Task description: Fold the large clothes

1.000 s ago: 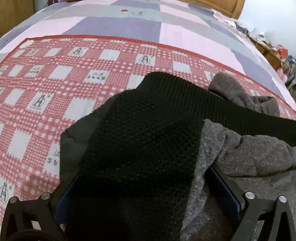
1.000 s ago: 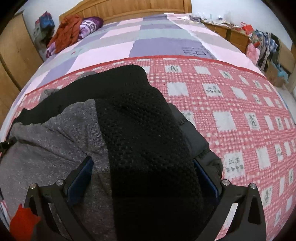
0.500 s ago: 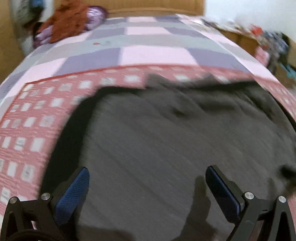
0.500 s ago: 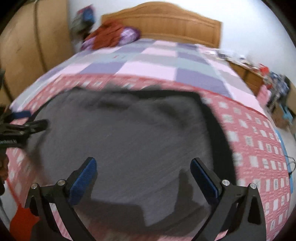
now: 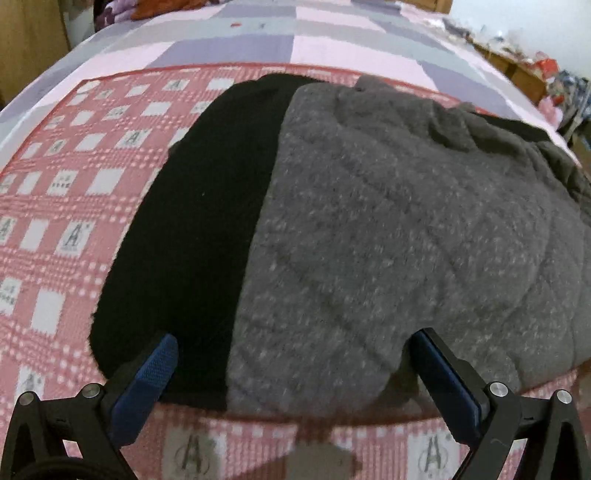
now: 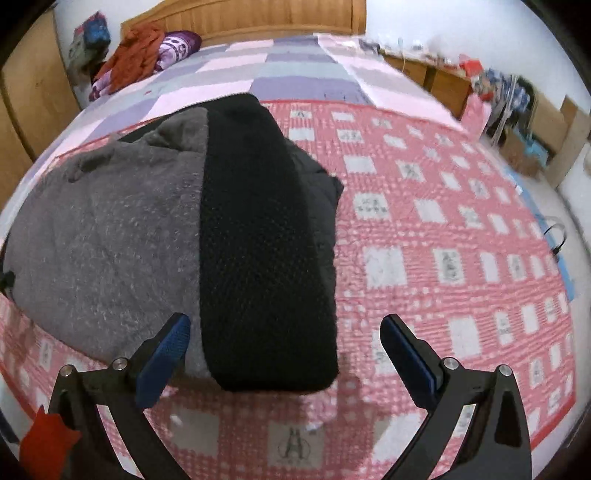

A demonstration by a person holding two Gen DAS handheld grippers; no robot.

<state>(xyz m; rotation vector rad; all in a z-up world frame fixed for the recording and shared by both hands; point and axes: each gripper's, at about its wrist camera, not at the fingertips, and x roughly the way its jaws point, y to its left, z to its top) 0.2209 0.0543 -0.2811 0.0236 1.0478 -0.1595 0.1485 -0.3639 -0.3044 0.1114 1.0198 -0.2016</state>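
Note:
A large dark garment lies folded on the red checked blanket (image 5: 55,221). Its grey fleecy lining (image 5: 406,229) faces up, with a black knit band (image 5: 192,229) along its left edge in the left wrist view. In the right wrist view the grey lining (image 6: 103,236) is at left and a black knit band (image 6: 262,258) runs along its right edge. My left gripper (image 5: 291,354) is open and empty, just above the garment's near edge. My right gripper (image 6: 284,336) is open and empty over the band's near end.
The blanket (image 6: 443,240) covers a bed with a pink, purple and grey quilt (image 6: 288,70). An orange and purple pile of clothes (image 6: 144,59) lies by the wooden headboard (image 6: 258,18). Cluttered furniture (image 6: 498,96) stands along the right wall.
Both grippers held black knit fabric a second ago. They have let go, opened and drawn back toward the near edge. The garment now lies flat on the blanket.

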